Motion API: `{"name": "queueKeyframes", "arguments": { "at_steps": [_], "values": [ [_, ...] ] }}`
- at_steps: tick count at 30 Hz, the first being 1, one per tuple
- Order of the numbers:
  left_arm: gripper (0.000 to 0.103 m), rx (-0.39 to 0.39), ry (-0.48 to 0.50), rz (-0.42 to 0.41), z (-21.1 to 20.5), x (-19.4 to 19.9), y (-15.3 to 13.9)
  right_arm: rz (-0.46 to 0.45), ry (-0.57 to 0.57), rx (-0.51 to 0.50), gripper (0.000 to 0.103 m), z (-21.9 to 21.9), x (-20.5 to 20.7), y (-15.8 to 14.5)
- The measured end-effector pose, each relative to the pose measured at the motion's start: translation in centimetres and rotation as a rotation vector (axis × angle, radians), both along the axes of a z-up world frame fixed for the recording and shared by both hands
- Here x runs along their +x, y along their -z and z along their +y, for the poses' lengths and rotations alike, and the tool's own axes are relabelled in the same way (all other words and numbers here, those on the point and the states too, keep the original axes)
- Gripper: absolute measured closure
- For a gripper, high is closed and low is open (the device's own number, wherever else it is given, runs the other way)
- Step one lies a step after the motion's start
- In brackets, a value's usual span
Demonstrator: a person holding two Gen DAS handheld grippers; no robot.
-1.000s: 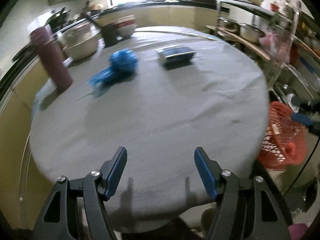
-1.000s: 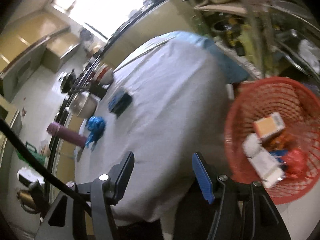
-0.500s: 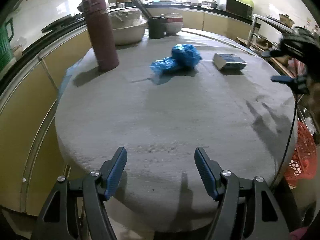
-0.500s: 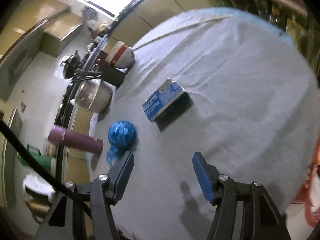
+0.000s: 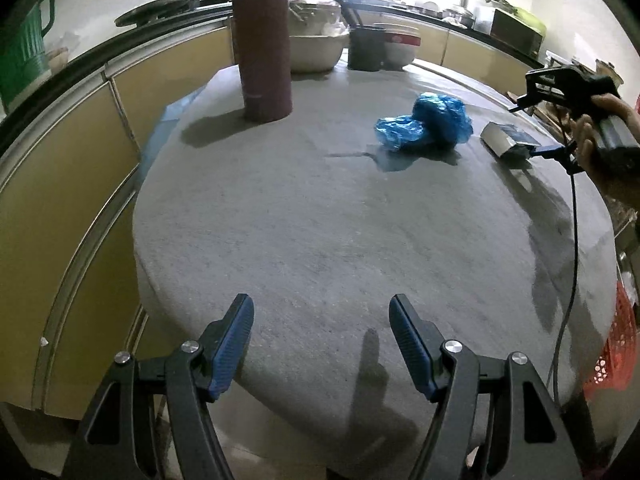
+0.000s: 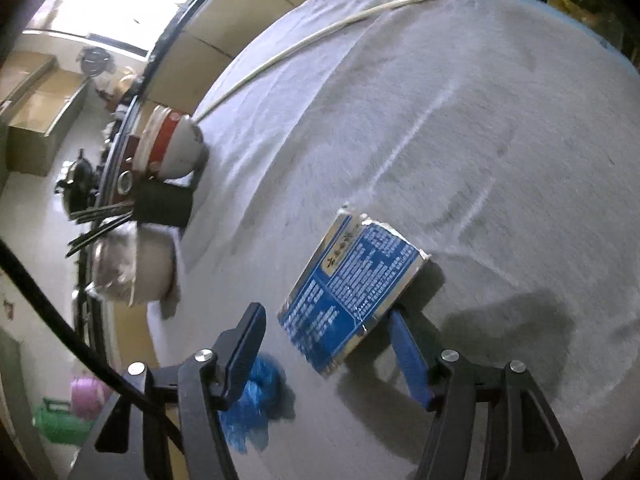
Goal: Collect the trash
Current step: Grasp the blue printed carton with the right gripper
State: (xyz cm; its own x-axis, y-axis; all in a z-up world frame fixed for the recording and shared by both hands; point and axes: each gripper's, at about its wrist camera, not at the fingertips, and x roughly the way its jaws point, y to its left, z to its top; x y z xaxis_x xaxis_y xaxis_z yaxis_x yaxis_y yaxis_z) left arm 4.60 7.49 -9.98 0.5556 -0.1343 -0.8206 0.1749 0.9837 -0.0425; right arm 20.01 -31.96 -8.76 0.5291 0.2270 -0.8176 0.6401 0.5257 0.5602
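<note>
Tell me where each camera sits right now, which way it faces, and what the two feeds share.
Left wrist: on the left tool, jaws open over the near edge of the table, facing the maroon flask; a hand holding the right tool shows far right.
Right wrist: on the right tool, angled down at the blue box, which lies partly between its just-widened, open jaws.
Shared: the blue box, the blue bag, the table.

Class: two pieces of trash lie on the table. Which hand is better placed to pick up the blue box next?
Right: the right gripper is open with the blue box between its fingers; the left gripper hovers at the table's near edge.
</note>
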Motion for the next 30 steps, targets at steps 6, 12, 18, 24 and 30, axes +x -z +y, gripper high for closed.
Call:
{"name": "queueKeyframes", "arguments": {
  "at_steps": [6, 12, 18, 24, 30],
  "values": [
    [0.032, 0.009, 0.000, 0.013, 0.2, 0.2, 0.3, 0.109, 0.025, -0.180, 0.030, 0.7, 3.3, 0.1],
    [0.032, 0.011, -0.012, 0.018, 0.2, 0.7, 0.2, 0.190, -0.141, -0.384, 0.036, 3.3, 5.4, 1.0],
    [0.032, 0.009, 0.015, -0.028, -1.4, 2.3, -1.5, 0.134, -0.264, -0.468, 0.038, 3.7, 3.6, 0.8],
    [0.028, -0.044, 0.068, -0.042, -4.6, 6.5, -3.0, 0.100, -0.356, -0.432, 0.038, 3.0, -0.5, 0.6],
    [0.026, -0.094, 0.103, -0.032, -9.7, 12.3, -4.1, 0.071, -0.433, -0.443, 0.038, 3.4, -5.9, -0.2]
  ]
}}
